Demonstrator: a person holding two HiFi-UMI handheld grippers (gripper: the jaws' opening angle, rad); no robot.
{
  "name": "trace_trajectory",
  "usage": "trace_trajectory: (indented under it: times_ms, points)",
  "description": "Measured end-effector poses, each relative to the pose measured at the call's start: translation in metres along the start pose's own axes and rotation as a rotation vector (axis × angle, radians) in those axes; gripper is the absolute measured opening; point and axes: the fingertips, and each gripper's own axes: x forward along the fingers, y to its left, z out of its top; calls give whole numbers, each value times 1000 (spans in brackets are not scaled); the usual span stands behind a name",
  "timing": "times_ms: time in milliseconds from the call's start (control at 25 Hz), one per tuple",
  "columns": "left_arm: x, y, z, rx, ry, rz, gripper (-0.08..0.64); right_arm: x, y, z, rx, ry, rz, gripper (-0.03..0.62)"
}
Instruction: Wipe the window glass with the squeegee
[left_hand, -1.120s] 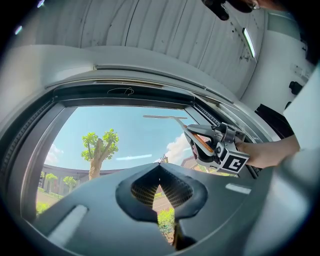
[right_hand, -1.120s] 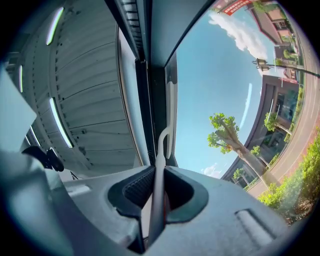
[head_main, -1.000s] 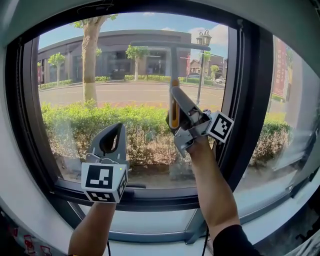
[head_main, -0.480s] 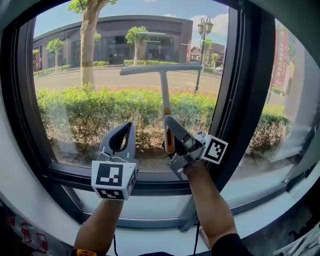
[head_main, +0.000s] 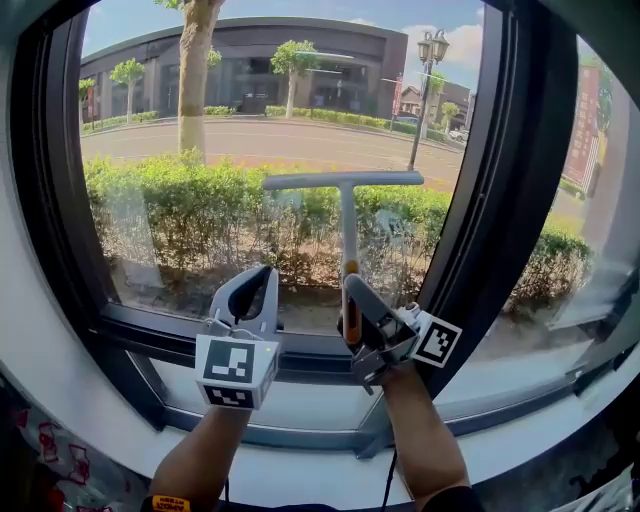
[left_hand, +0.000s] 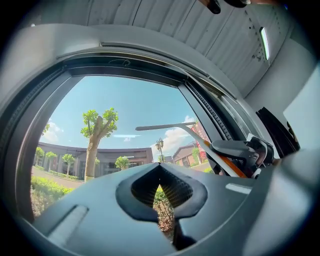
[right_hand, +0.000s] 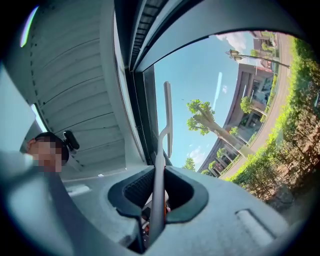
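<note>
Judging from where things lie, we take the step in hand to be a stroke down the window glass (head_main: 180, 130). The squeegee (head_main: 347, 225) stands upright at the centre of the head view, with its blade (head_main: 343, 180) lying level across the pane about halfway up. The right hand-held gripper (head_main: 352, 305), just below centre, is clamped on the orange-marked handle. The right gripper view shows the shaft (right_hand: 159, 165) pinched between both jaws, running up to the blade at the top. To do this well, we would hold the blade flat on the glass along its whole width and level, so neither end lifts and leaves a streak. We would pull straight toward the lower window frame (head_main: 300, 345) with even pressure and without twisting the handle in the jaws. The dark mullion (head_main: 490, 180) sits just right of the blade's end, so we should steer clear of it. The left hand-held gripper (head_main: 252, 295), lower left of centre, has its jaws together on nothing, as the left gripper view (left_hand: 160, 170) confirms, and it should stay below the stroke.
</note>
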Motion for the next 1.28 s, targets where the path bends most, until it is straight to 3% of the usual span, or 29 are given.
trace_trajectory:
  times_ms: [360,600,760,1000,1280]
  points:
    - [-3,4,-8,-7,27,17,11,-2,-4,-3,-1,11,5,49]
    - [5,8,8,18,-18,21,11,8,7,7,-49,26,29,48]
    - [14,1,46,31,-78,-3,11,36,28,45,-118,14,79,48]
    - [28,-6,102,120,-174,-13,11,92,62,119,-228,-14,150,48]
    - [40,6,157,155,-250,17,11,132,88,183,-276,-71,183,48]
